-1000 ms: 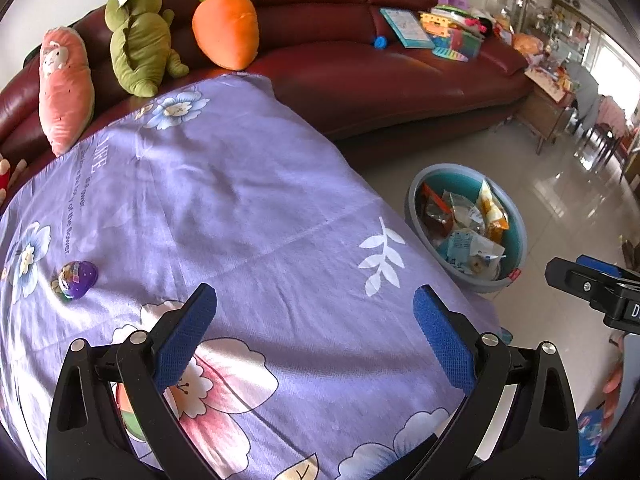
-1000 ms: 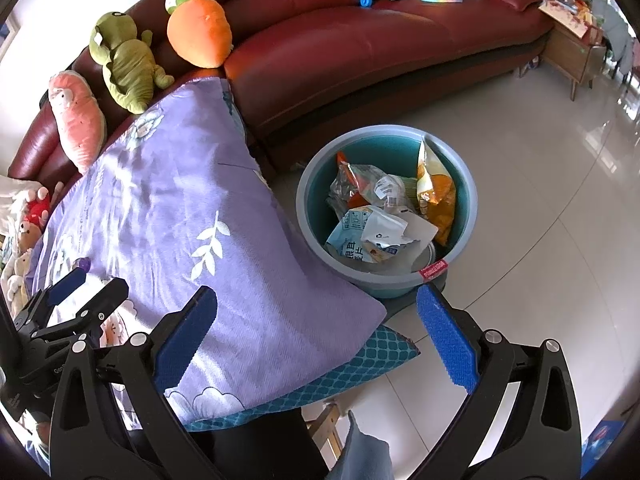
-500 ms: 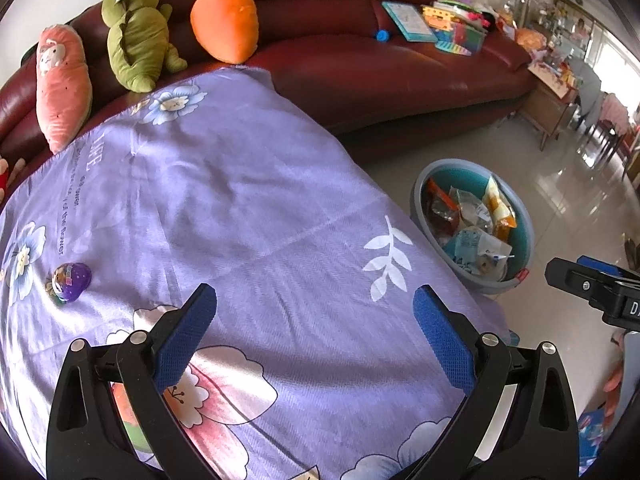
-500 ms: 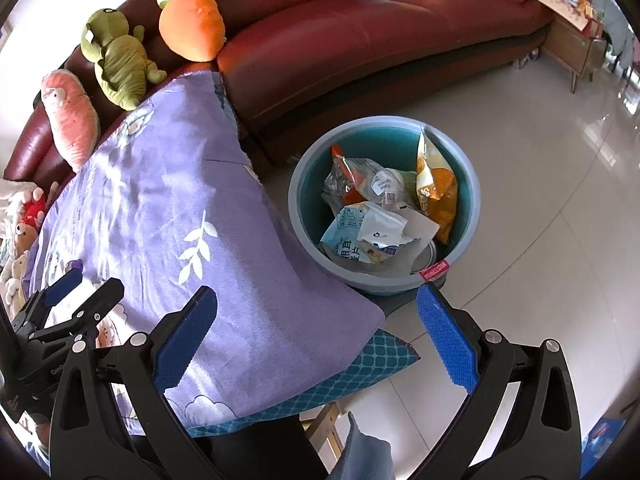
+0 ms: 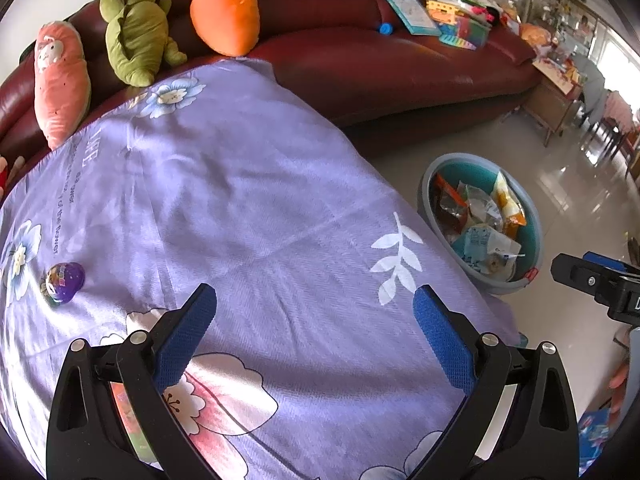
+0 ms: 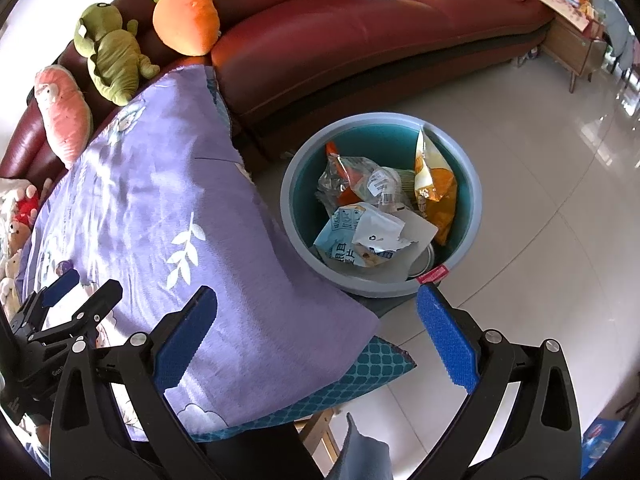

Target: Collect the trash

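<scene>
A grey-blue basin (image 6: 468, 184) (image 5: 532, 236) on the floor beside the table holds several wrappers: an orange snack bag (image 6: 434, 184), a clear bag (image 6: 356, 180) and a white-blue packet (image 6: 360, 240). A small purple wrapped item (image 5: 64, 282) lies on the purple flowered cloth (image 5: 240, 208) at the left. My left gripper (image 5: 314, 334) hovers open over the cloth, empty, with the purple item to its left. My right gripper (image 6: 316, 334) hangs open and empty above the table's corner, the basin just beyond its fingers. The left gripper (image 6: 74, 292) also shows at the right wrist view's left edge.
A dark red sofa (image 5: 380, 60) runs behind the table, carrying an orange carrot plush (image 5: 224, 16), a green plush (image 5: 134, 36), a pink plush (image 5: 60, 80), books and toys (image 5: 444, 20). Shiny tiled floor (image 6: 540, 200) lies around the basin. A wooden side table (image 6: 572, 52) stands far right.
Both views have shifted slightly: the left gripper has drifted so the purple item sits a little higher, and the right gripper has eased closer over the basin. Both stay open.
</scene>
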`<move>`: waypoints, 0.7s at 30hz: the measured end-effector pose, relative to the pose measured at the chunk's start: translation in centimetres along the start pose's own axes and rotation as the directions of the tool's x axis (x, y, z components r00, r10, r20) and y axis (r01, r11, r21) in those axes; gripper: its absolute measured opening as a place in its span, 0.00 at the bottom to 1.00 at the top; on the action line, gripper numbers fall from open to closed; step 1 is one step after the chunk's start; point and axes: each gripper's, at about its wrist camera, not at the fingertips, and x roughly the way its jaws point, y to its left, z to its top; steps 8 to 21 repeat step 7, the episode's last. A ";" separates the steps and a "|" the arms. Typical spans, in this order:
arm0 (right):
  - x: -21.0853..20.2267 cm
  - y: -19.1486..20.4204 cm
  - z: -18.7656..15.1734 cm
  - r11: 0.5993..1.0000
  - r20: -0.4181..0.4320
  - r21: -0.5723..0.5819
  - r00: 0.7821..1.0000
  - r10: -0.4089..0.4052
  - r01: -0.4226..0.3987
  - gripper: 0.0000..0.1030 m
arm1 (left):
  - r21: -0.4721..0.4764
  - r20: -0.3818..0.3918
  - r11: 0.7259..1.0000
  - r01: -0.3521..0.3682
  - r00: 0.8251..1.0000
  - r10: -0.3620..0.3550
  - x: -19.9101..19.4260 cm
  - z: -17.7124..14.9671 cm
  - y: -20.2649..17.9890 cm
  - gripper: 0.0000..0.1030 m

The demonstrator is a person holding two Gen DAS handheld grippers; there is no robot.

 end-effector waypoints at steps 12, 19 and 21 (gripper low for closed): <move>0.0 -0.2 0.2 1.000 0.005 0.003 1.000 -0.018 0.018 0.93 | -0.029 -0.019 0.999 -0.017 1.000 0.017 0.7 0.0 0.7 0.96; 0.0 -0.2 0.2 1.000 0.005 0.003 1.000 -0.018 0.018 0.93 | -0.029 -0.019 0.999 -0.017 1.000 0.017 0.7 0.0 0.7 0.96; 0.0 -0.2 0.2 1.000 0.005 0.003 1.000 -0.018 0.018 0.93 | -0.029 -0.019 0.999 -0.017 1.000 0.017 0.7 0.0 0.7 0.96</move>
